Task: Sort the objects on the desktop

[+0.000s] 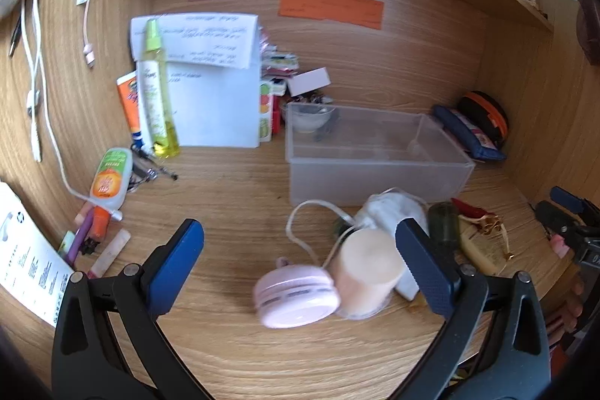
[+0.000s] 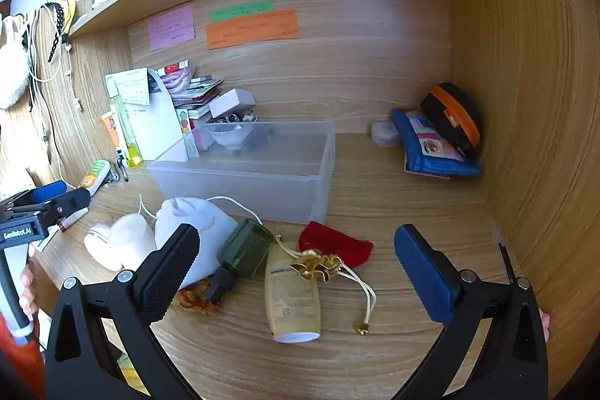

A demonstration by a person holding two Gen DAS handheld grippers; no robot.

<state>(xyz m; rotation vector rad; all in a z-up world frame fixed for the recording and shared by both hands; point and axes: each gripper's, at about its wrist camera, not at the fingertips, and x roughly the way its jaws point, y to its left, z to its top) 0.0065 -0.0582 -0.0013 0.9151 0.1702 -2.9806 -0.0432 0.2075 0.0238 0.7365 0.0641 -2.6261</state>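
Two grippers, both spread wide with nothing between their pads. The left gripper (image 1: 300, 265) hovers over a round pale-pink plastic case (image 1: 296, 295) touching a cream cylindrical jar (image 1: 365, 272), both on the wooden desk (image 1: 232, 197). The right gripper (image 2: 296, 265) hangs above a pale yellow lotion bottle (image 2: 294, 302) lying flat beside a dark green glass bottle (image 2: 245, 248) and a red velvet pouch (image 2: 337, 244). Behind them sits the translucent plastic storage box (image 2: 258, 180) (a small white bowl (image 2: 228, 135) at its back corner).
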